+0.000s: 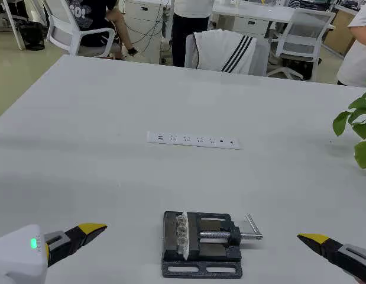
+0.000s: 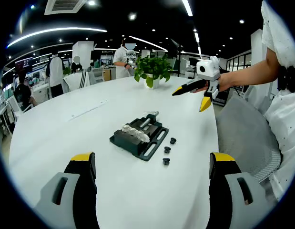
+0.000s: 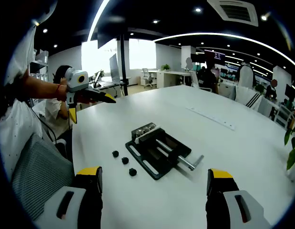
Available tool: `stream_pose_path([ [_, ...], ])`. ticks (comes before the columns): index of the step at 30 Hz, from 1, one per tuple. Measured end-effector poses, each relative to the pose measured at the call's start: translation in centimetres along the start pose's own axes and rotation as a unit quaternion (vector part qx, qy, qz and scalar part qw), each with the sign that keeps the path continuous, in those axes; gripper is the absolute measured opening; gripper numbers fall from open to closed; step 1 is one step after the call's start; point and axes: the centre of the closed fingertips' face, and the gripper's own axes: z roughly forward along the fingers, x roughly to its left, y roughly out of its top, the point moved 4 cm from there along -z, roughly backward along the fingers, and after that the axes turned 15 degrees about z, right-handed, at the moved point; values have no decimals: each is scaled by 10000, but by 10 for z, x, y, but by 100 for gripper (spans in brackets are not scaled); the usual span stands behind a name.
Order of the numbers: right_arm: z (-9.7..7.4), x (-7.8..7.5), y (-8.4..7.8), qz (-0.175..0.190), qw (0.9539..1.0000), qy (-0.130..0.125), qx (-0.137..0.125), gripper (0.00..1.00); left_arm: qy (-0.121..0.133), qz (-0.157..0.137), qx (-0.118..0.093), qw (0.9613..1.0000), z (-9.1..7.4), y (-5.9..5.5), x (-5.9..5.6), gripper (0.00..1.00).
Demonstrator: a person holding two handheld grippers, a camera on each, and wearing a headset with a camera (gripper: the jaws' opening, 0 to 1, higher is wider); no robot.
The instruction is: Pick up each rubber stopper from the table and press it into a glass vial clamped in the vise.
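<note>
Left gripper [image 2: 152, 160] and right gripper [image 3: 154, 171] flank vise [image 1: 201, 260] (jaws wide apart); power strip [image 1: 193, 140] beyond, plant [image 1: 357, 127] aside.

Quick tally, for anyone counting along. There's one vise [image 1: 200, 269], just the one. I count three rubber stoppers [image 2: 167, 149], all small and black. The glass vials [image 1: 181, 234] sit in a single row. It looks like three or four, but they're too bunched up for me to call it. Two grippers, the left gripper [image 1: 91, 229] and the right gripper [image 1: 310, 239], each with two yellow-tipped jaws. One white power strip [image 1: 193, 140]. One potted plant [image 2: 152, 67]. One big table [image 1: 112, 118]. Further back I get three office chairs [image 1: 64, 29] and bits of three people [image 1: 191, 23].
</note>
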Motion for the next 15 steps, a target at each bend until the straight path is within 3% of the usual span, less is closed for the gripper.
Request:
stream_pose_path([
  [15, 3, -2, -4, 13, 10000, 44, 58, 88, -36, -41, -2, 10000, 2, -2, 0, 99],
])
